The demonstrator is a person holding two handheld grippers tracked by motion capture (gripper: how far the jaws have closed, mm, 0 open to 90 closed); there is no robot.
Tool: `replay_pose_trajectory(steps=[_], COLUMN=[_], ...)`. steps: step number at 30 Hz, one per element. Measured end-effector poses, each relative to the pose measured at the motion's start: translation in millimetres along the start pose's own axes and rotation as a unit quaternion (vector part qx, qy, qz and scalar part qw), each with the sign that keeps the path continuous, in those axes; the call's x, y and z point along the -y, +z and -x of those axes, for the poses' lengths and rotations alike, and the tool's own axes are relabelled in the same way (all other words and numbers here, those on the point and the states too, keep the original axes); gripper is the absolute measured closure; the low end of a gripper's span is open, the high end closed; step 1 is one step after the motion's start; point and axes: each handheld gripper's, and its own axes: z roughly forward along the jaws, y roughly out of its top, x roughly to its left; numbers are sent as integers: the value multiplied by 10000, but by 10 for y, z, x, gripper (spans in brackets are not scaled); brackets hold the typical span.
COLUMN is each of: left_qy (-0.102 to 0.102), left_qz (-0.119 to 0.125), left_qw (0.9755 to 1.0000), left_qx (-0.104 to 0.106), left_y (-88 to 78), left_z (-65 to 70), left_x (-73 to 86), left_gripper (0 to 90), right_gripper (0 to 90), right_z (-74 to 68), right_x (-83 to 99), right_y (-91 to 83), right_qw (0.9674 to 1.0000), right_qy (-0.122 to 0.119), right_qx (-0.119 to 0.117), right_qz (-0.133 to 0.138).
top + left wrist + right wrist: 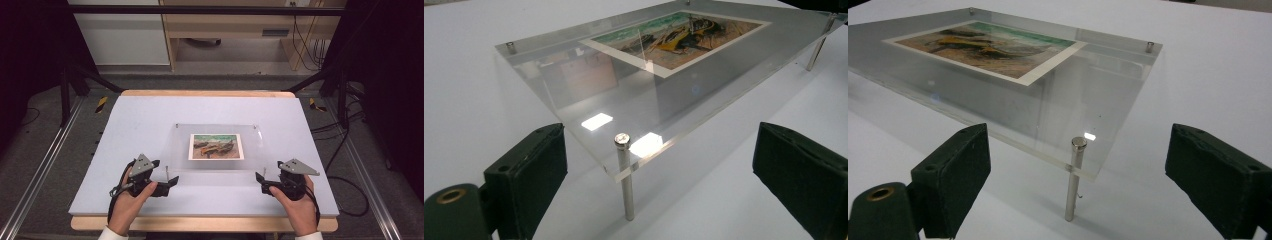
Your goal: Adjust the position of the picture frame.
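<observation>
**Clear plate on four pins, a gripper at each near corner**

1. Table point(125, 130). White top with a pale wooden edge showing at front and back. It bears everything listed below.

2. Plate point(216, 165). Clear acrylic sheet, rectangular, lying level at the middle of the table and raised off the top on pins. Room reflections show on its surface in the left gripper view point(589, 95); in the right gripper view its near edge looks thick and clear point(1108, 100).

3. Print point(216, 146). Painted scene in orange, brown and green with a white border, sitting at the plate's centre, seen through or on the acrylic; which one cannot be told. Also in the left gripper view point(679, 37) and the right gripper view point(985, 45).

4. Left gripper point(167, 182). Held in the person's left hand point(131, 197) at the plate's near left corner. Jaws stand wide apart, one to each side of the corner and the pin, pads touching neither. Nothing is held.

5. Right gripper point(260, 181). Held in the right hand point(295, 202) at the near right corner. Jaws likewise spread wide to either side of the corner pin, clear of it. Nothing is held.

6. Left pin point(625, 175). Slim metal post, upright through the near left corner, foot on the table, head just above the plate.

7. Right pin point(1074, 177). Same kind, upright through the near right corner.
</observation>
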Motion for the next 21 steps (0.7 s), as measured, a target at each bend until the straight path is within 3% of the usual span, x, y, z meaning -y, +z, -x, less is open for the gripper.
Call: replay_pose_trajectory(steps=[12, 19, 21], left_qy=[-55, -141, -108], left_qz=[-101, -200, -272], left_qw=[9999, 9997, 9996], left_qx=[67, 80, -3], left_y=[16, 128, 162], left_z=[-59, -103, -125], left_x=[-176, -319, -360], left_gripper=[65, 65, 67], right_gripper=[154, 154, 153], right_z=[2, 42, 40], right_x=[-178, -388, -429], right_y=[23, 127, 175], right_qw=[10000, 9995, 9991], right_qy=[17, 12, 44], right_qx=[43, -44, -94], right_qz=[-85, -318, -409])
